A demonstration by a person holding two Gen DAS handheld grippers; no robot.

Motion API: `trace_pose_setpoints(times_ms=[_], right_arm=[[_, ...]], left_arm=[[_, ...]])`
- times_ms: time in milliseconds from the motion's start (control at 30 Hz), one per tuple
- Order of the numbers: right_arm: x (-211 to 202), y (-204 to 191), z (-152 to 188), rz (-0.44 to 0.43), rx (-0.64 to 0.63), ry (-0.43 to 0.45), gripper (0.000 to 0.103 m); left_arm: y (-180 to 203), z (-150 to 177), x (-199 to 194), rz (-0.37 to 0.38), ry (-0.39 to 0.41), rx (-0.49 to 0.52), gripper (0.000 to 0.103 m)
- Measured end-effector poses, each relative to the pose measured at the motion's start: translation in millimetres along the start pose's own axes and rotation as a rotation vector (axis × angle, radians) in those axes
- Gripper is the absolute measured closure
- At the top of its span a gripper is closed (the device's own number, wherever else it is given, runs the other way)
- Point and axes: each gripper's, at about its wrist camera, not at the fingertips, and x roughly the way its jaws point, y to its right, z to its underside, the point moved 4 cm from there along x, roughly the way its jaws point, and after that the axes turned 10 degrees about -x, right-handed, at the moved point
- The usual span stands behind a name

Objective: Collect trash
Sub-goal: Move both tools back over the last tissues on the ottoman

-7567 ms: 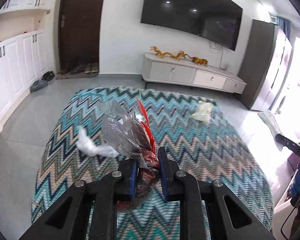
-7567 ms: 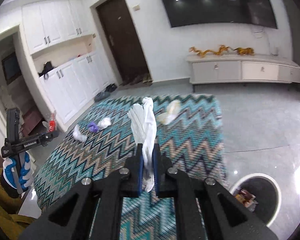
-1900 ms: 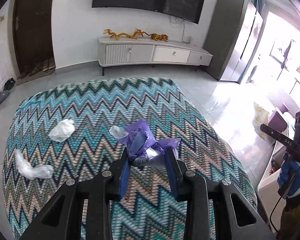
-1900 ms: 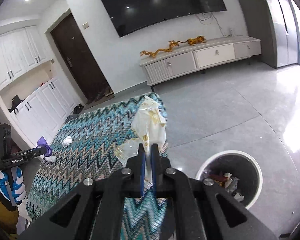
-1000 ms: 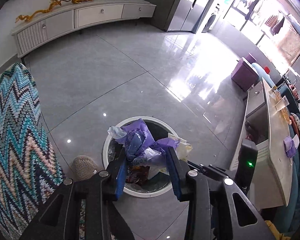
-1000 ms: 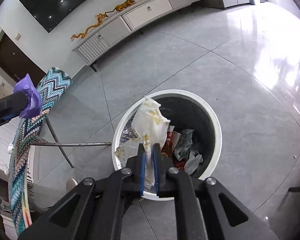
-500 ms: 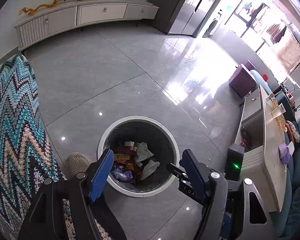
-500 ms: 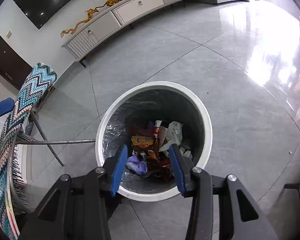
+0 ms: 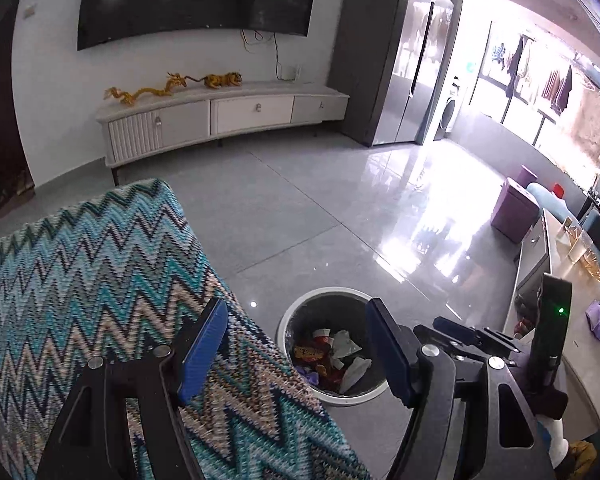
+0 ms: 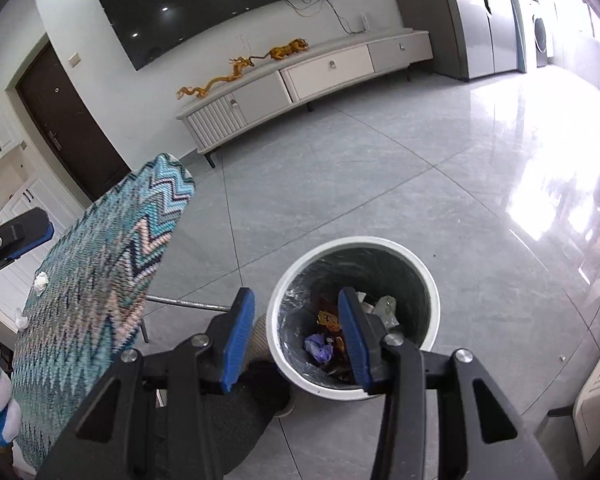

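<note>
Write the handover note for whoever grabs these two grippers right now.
Left gripper: open, nothing between the jaws, over the edge of the zigzag-cloth table.
Right gripper: open, empty, above the trash bin.
Done: the purple wrapper, snack packets and crumpled papers lie inside the bin.
Left: at least two white tissue wads sit on the table's far edge in the right wrist view; most of the tabletop is out of sight, so check it for more. Pick them up and drop them in the bin.
</note>
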Motion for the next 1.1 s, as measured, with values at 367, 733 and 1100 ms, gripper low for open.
trace_pose_setpoints(times_ms=[367, 733, 1100], right_arm=[[-56.0, -93.7, -40.5, -0.038, -0.167, 0.110, 0.061], [-84.2, -171.2, -55.3, -0.052, -0.265, 0.147, 0.035], [-79.0, -234.5, -63.6, -0.065, -0.324, 0.139, 0.025]], left_arm=[[-69.0, 1.6, -111.6, -0.132, 0.269, -0.082, 0.014], [-145.5, 23.2, -180.1, -0.188, 0.336, -0.211, 0.009], [-221.5, 57.2, -225.4, -0.332, 0.400, -0.332, 0.009]])
